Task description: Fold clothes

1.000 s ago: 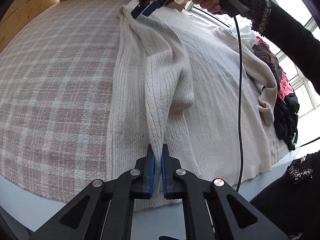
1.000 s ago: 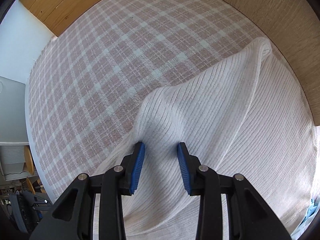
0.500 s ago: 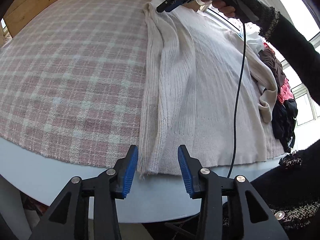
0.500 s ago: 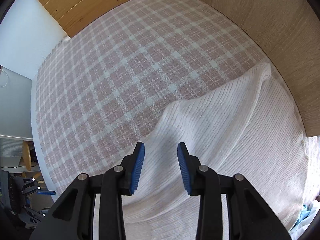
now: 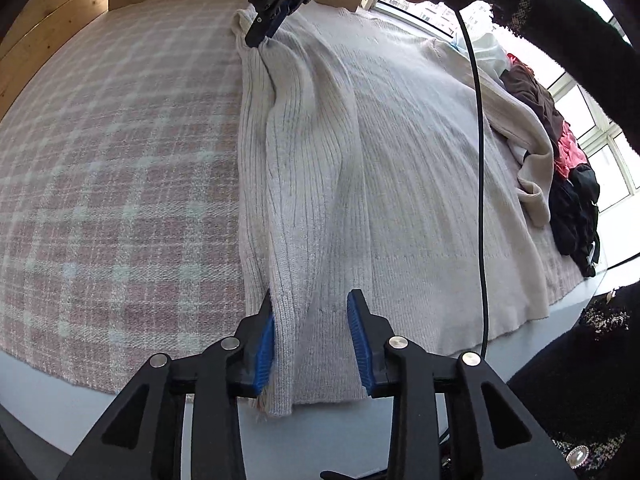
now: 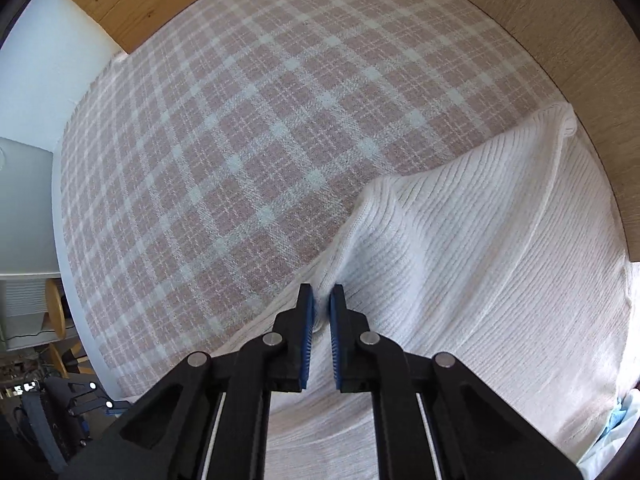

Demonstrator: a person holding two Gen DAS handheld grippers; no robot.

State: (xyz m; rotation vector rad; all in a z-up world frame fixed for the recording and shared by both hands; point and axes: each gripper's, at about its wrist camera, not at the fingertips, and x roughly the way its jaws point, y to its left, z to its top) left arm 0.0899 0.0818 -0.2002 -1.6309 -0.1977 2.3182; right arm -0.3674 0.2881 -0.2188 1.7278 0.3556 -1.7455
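Note:
A cream ribbed sweater [image 5: 400,160] lies spread on the pink plaid cloth [image 5: 120,160], its left side folded inward in a long strip. My left gripper [image 5: 312,336] stands over the hem near the front edge. Its jaws are closing with the folded strip between them, and the pads do not press it. At the far end, my right gripper [image 5: 260,38] is shut on the sweater's shoulder edge. The right wrist view shows the right gripper [image 6: 322,312] pinching a raised ridge of the sweater [image 6: 480,260] beside the plaid cloth [image 6: 240,140].
A pile of dark, red and beige clothes [image 5: 568,184] lies at the right by the window. A black cable [image 5: 480,160] hangs across the sweater from the dark-sleeved arm [image 5: 580,40]. Wooden panels [image 6: 560,40] border the far side. The surface's grey front edge [image 5: 340,432] is just below the hem.
My left gripper let go of the hem fold, opened wide and drew back, then came forward over the hem with narrower jaws. My right gripper closed on the sweater's edge.

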